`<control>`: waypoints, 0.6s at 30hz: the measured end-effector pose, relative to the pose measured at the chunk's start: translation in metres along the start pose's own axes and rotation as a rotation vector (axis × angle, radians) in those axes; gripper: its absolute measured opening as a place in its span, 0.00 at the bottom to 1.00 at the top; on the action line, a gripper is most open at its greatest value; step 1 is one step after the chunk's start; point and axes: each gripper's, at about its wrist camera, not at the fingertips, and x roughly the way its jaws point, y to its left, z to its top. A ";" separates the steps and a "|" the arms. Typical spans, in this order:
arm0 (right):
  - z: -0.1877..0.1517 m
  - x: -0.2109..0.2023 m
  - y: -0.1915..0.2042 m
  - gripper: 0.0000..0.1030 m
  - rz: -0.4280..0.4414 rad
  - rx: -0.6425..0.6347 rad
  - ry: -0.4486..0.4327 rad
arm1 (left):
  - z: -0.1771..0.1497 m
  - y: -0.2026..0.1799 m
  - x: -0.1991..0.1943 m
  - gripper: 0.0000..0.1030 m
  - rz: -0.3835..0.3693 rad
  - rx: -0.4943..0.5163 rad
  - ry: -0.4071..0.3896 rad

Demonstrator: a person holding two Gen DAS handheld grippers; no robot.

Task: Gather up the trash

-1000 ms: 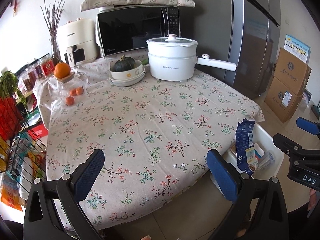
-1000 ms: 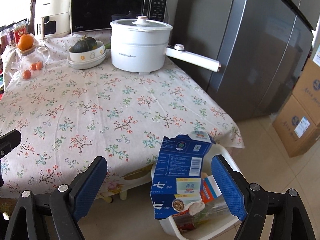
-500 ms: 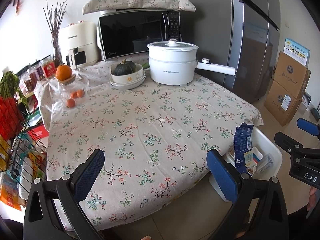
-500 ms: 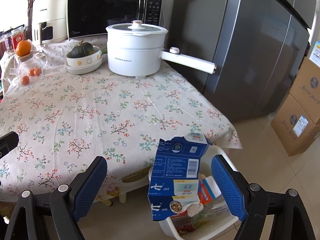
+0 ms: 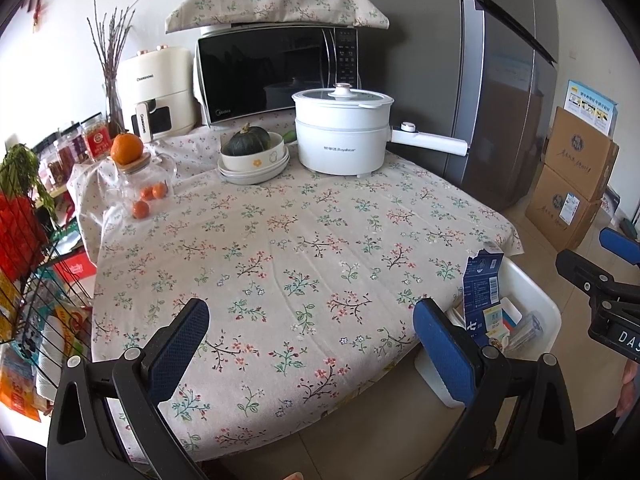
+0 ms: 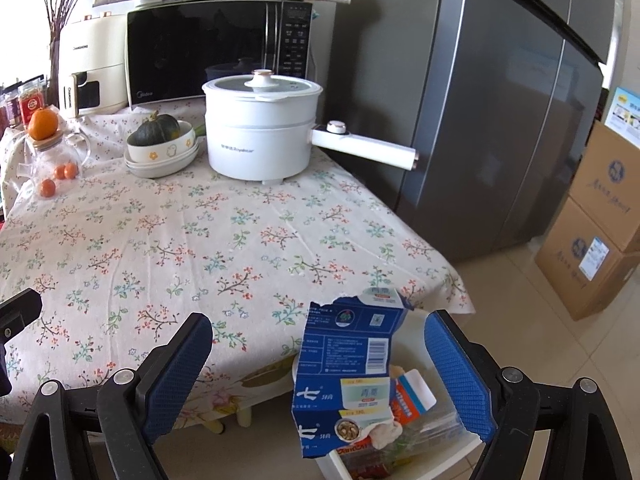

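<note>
A torn blue carton (image 6: 346, 376) stands upright in the white bin (image 5: 532, 300) by the table's right edge, among wrappers. Both the left gripper (image 5: 310, 344) and right gripper (image 6: 320, 376) gape, holding nothing.

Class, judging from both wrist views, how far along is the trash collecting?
Nearly done: the blue carton stands in the white bin with other packaging. Both the left gripper and right gripper are open, holding nothing. No loose trash shows on the tablecloth.
</note>
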 end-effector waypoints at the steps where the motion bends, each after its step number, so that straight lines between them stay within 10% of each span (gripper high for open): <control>1: 0.000 0.000 0.000 0.88 -0.001 0.000 -0.001 | 0.000 0.000 0.000 1.00 0.000 -0.001 0.000; 18: -0.001 0.001 -0.001 0.89 -0.008 -0.005 0.001 | -0.001 -0.001 0.010 1.00 -0.006 -0.006 0.047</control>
